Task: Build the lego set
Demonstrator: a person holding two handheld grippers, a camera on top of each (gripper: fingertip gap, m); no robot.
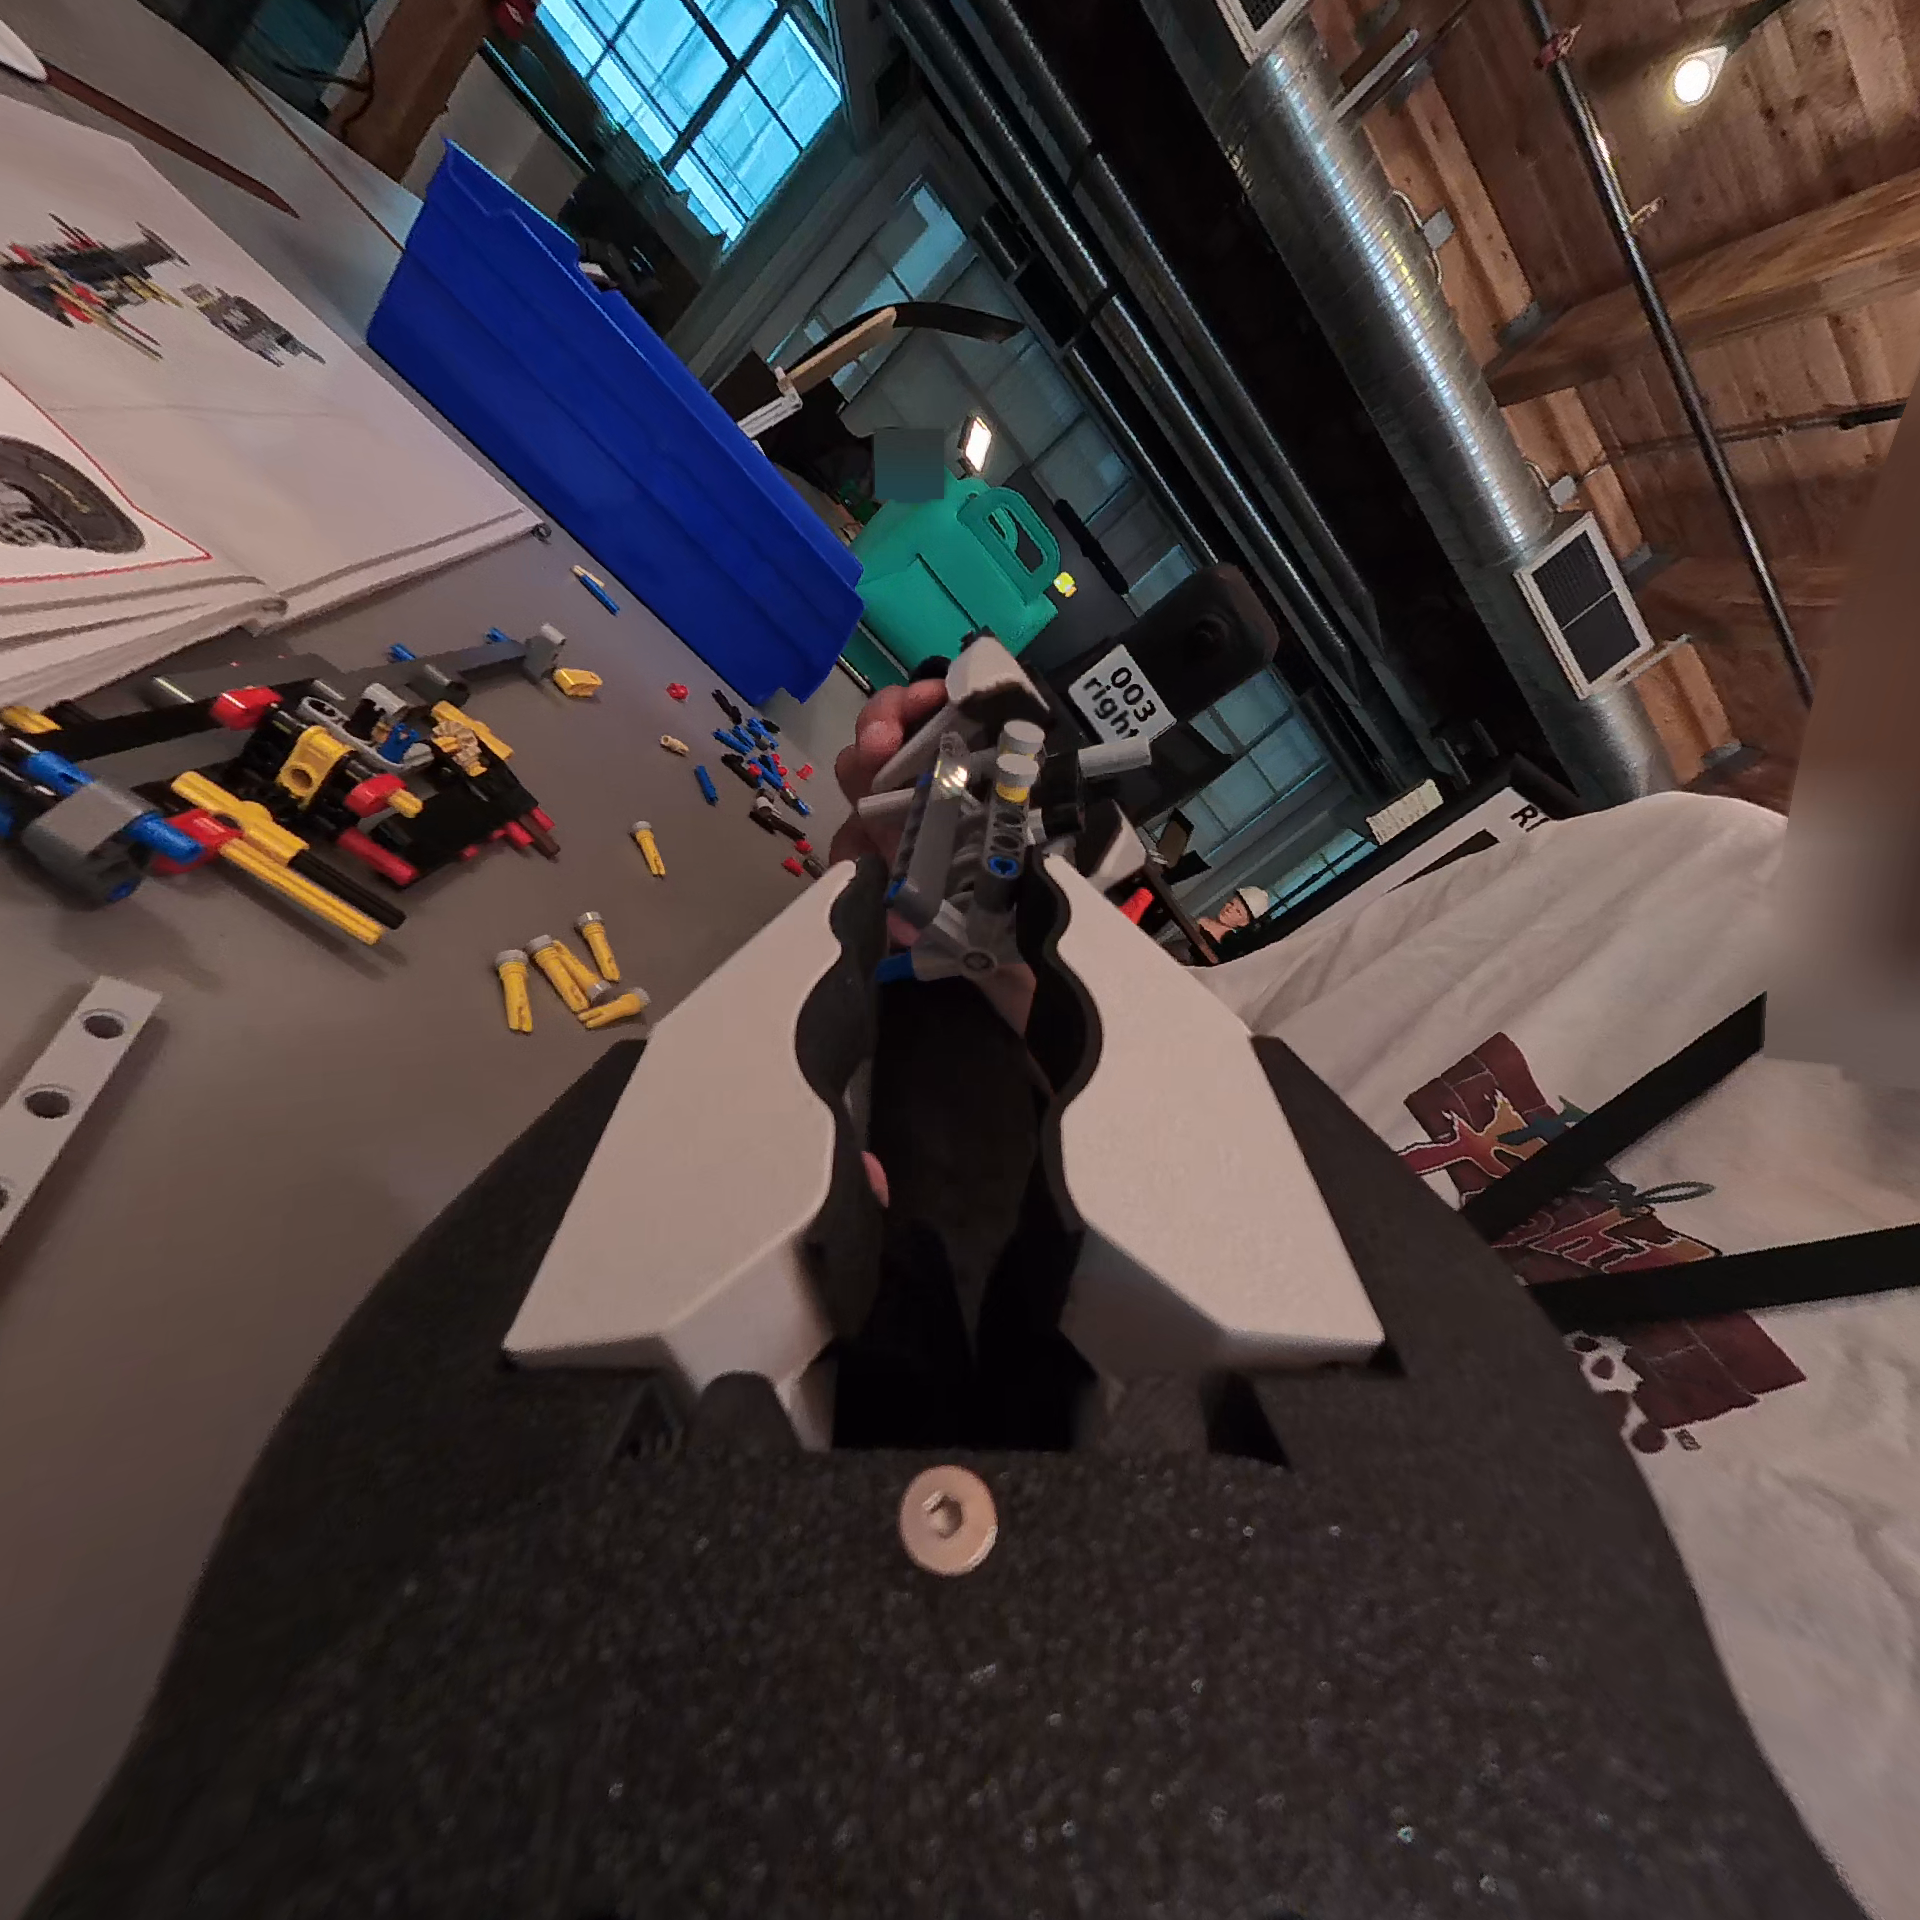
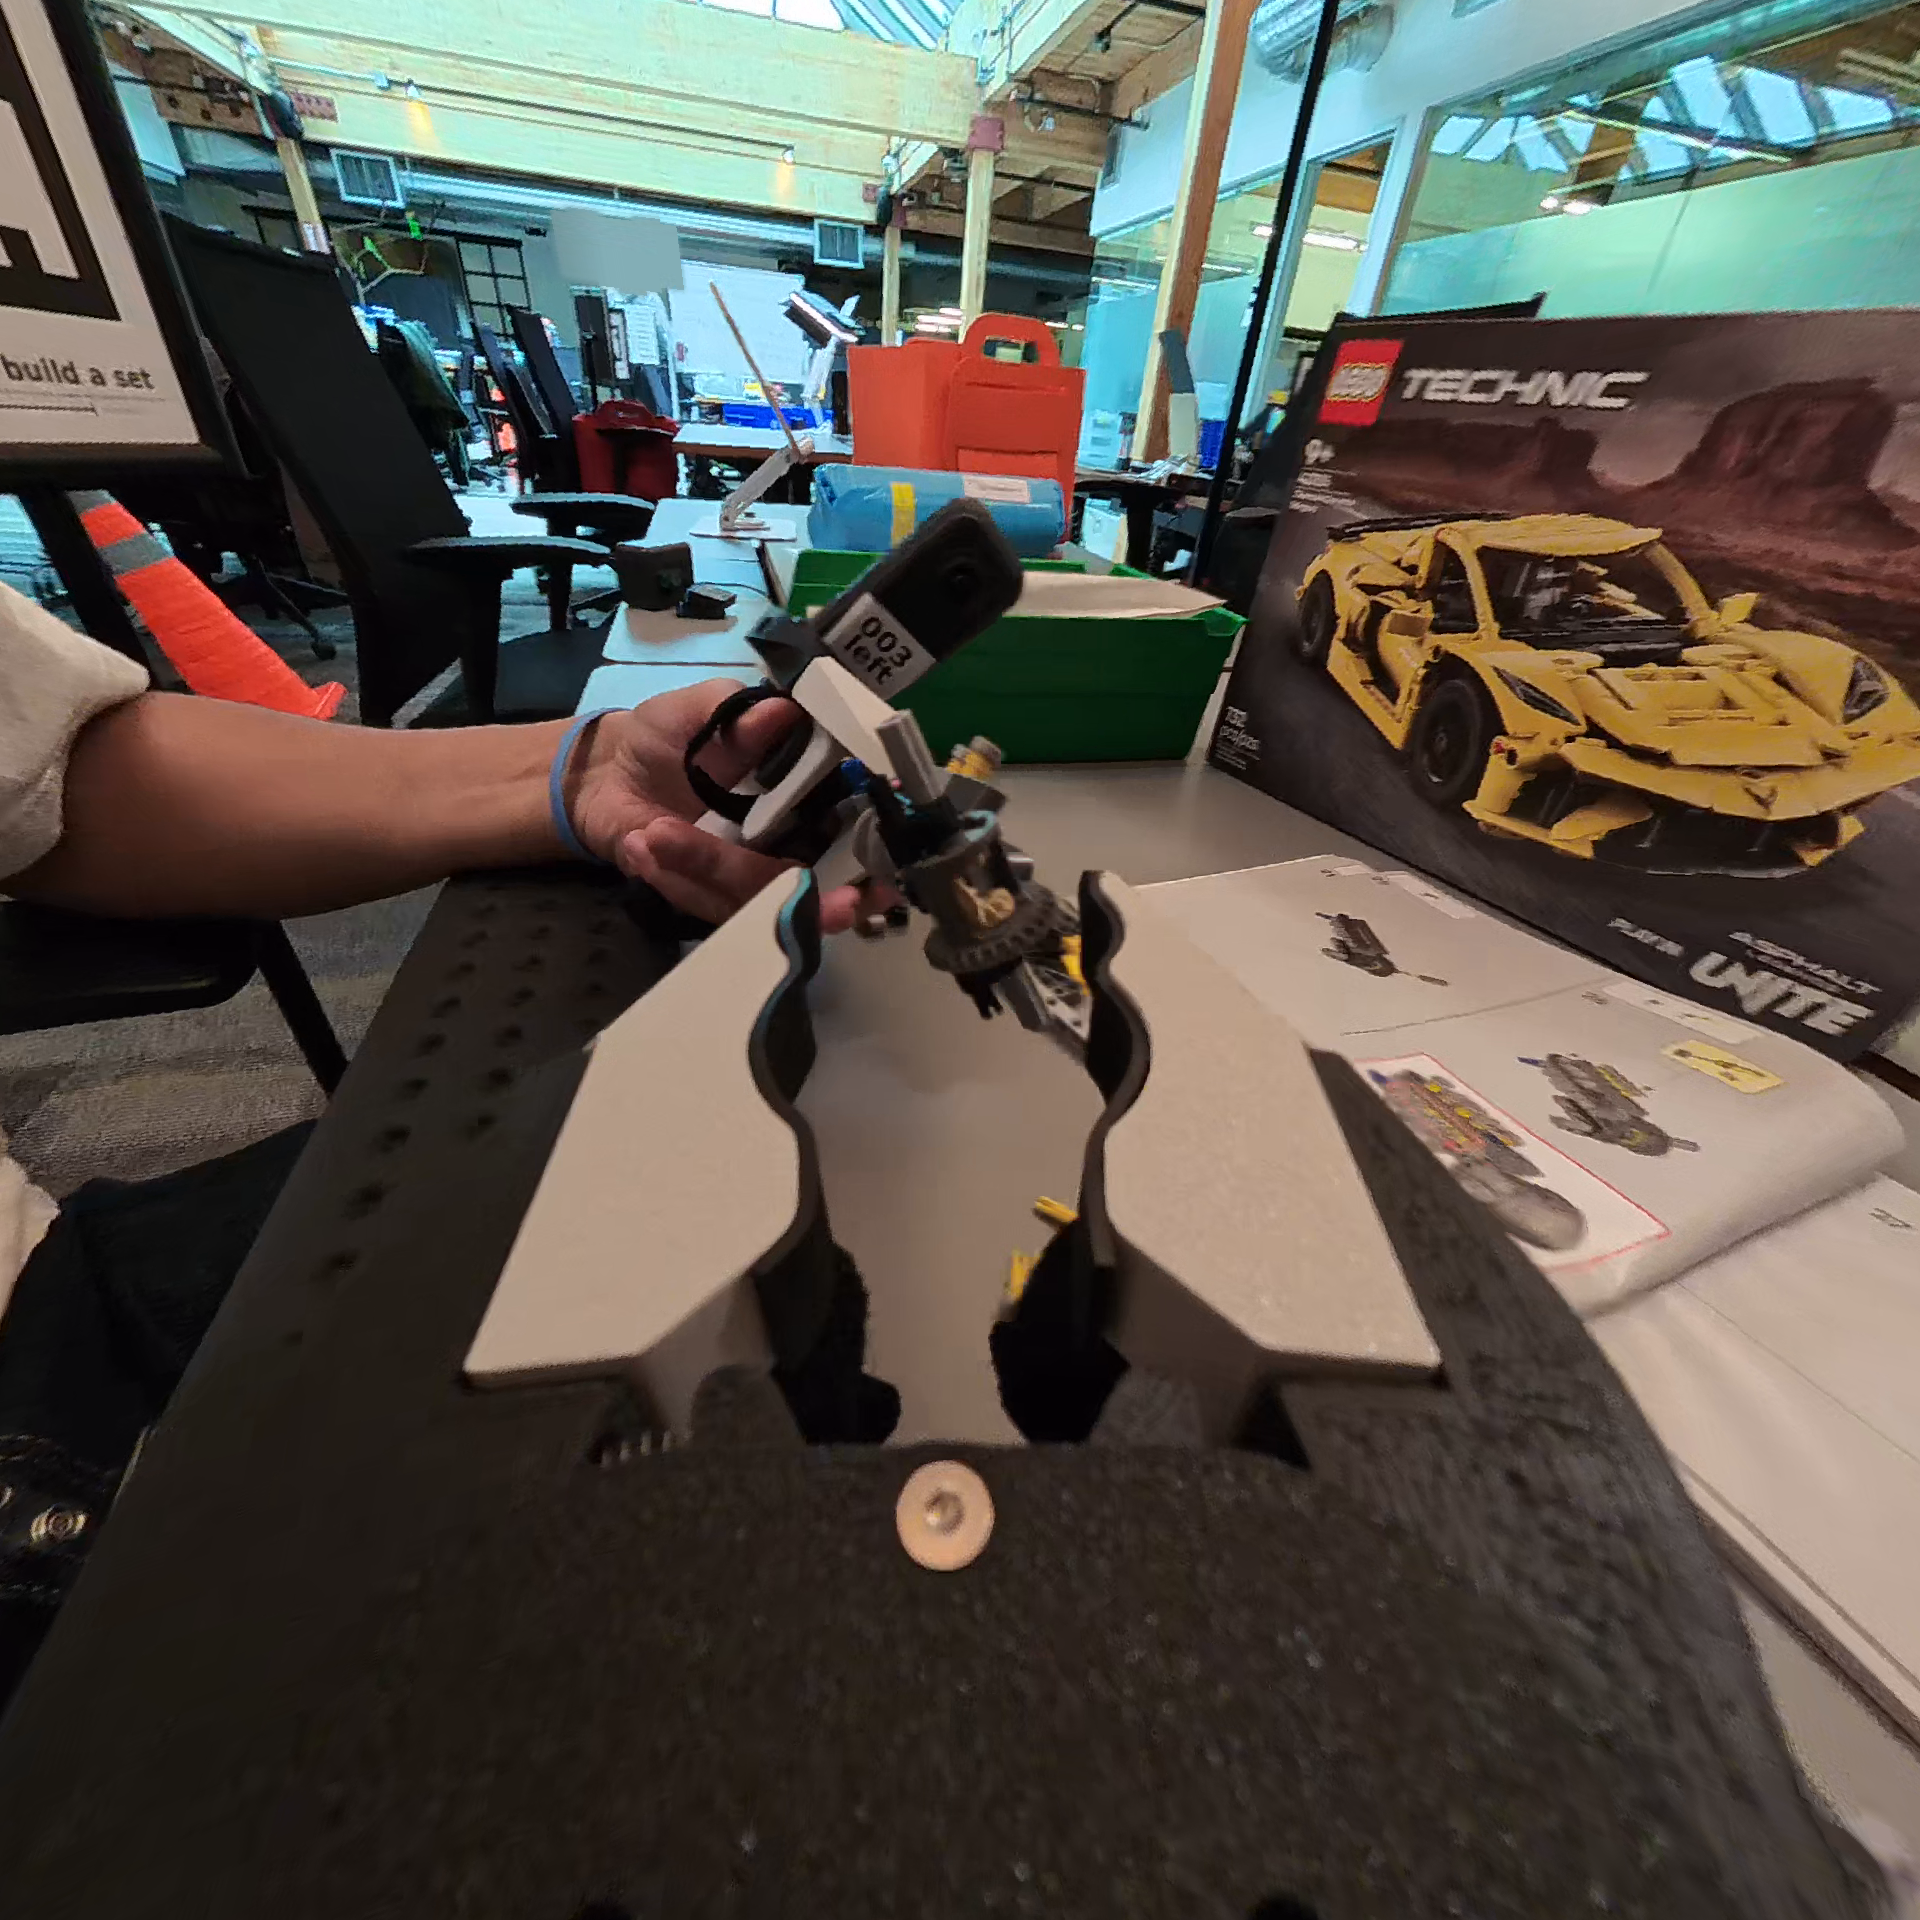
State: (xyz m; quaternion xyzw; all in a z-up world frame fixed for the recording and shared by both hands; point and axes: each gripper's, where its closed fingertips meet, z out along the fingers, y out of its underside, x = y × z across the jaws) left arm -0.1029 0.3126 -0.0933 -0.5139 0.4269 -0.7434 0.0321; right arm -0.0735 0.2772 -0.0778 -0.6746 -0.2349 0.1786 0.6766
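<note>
A small grey Lego sub-assembly (image 1: 966, 831) with blue pins and two grey-and-yellow pins on top is clamped between my left gripper's (image 1: 948, 883) fingertips, held up in the air. In the right wrist view it (image 2: 982, 899) shows a dark round gear housing with a tan gear. It sits between my right gripper's (image 2: 951, 883) fingertips, close to the right-hand one, and those jaws stand wide apart. The left gripper (image 2: 883, 800), held by a hand, comes in from the upper left. The right gripper (image 1: 1039, 717) shows just beyond the assembly in the left wrist view.
A partly built black, yellow and red chassis (image 1: 260, 790), several yellow pins (image 1: 571, 977) and small loose pieces (image 1: 758, 758) lie on the grey table. An open instruction booklet (image 2: 1558, 1091), the set's box (image 2: 1610, 644), a blue bin (image 1: 613, 436) and a green bin (image 2: 1081, 675) stand around. The gap from one gripper's tips to the other's is roughly 6 centimeters.
</note>
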